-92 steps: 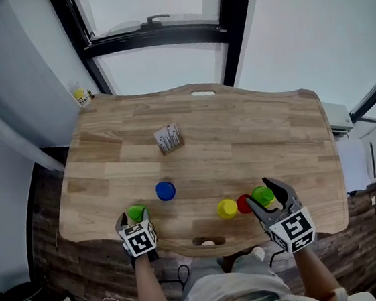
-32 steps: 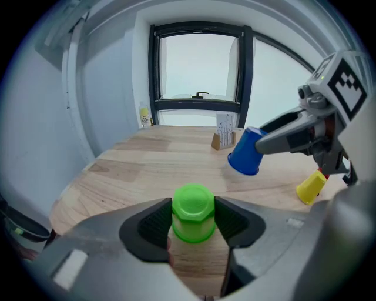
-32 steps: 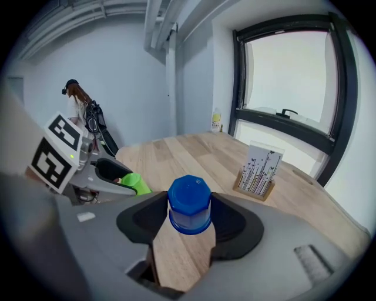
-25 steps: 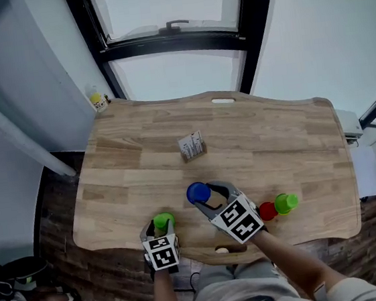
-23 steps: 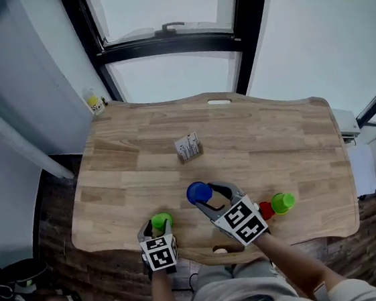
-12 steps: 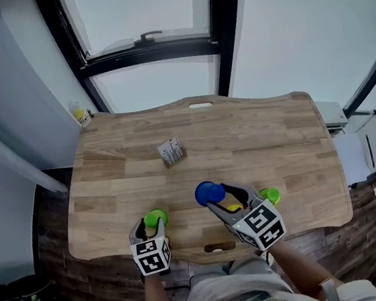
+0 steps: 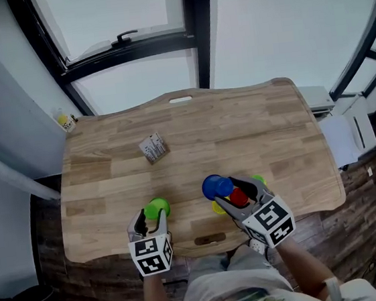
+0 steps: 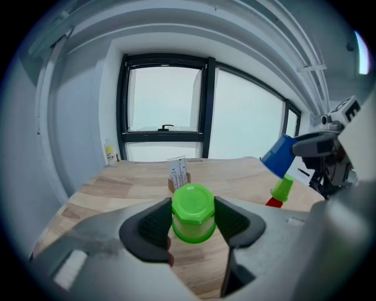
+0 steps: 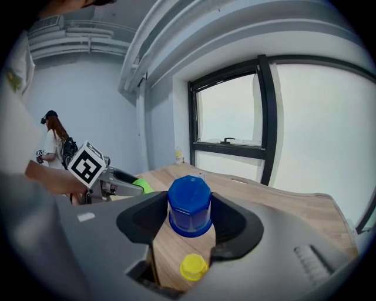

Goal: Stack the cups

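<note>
At the counter's (image 7: 111, 189) near edge on the left, the left tongs (image 8: 192, 218) are clamped on a green cup (image 8: 191, 210), its base up and its side walls pinched between the pads, lifted clear of the wood. Farther back, a small bottle (image 7: 65, 120) sits at the far left corner and a card holder (image 7: 152, 147) stands well apart from everything, so neither is likely to interfere.

Right of centre, the right tongs (image 9: 189, 216) grip a blue cup (image 9: 189, 206) the same way, upside down and held in the air, roughly over a yellow cup (image 9: 193, 266) on the wood. A red cup (image 7: 239, 197) sits just beside the yellow one and a second green cup (image 7: 258, 181) just past that.

These look like thin, smooth plastic: light, fairly stiff, apt to slip or flex if squeezed hard. A mid-wall hold suits them. The tight cluster is the hazard, since a lowered jaw could nudge the red cup.
</note>
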The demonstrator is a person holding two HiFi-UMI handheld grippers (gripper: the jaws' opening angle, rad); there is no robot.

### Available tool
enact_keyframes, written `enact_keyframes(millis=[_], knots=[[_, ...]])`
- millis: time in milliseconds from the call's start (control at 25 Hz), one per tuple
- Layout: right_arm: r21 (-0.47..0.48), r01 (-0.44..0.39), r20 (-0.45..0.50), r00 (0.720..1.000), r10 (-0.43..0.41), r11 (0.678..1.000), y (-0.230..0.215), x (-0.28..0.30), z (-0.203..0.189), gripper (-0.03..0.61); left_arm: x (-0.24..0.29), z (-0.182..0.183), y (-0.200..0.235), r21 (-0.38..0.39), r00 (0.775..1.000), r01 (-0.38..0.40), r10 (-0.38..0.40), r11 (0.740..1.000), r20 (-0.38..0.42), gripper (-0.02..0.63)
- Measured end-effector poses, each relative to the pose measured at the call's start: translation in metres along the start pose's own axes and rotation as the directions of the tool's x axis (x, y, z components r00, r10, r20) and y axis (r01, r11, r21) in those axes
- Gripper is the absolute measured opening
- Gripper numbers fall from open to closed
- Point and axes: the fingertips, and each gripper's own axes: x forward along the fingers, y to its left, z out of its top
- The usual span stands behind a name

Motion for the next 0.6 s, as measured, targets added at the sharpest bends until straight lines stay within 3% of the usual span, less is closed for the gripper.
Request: enact_keyframes(millis=[600], knots=[[0.062, 0.143, 0.023, 0.989, -0.144, 0.988, -0.076, -0.070, -0.017, 0.229, 0.007, 0.035, -0.095, 0.109, 0.992, 0.120, -0.124, 0.987, 0.029, 0.236]])
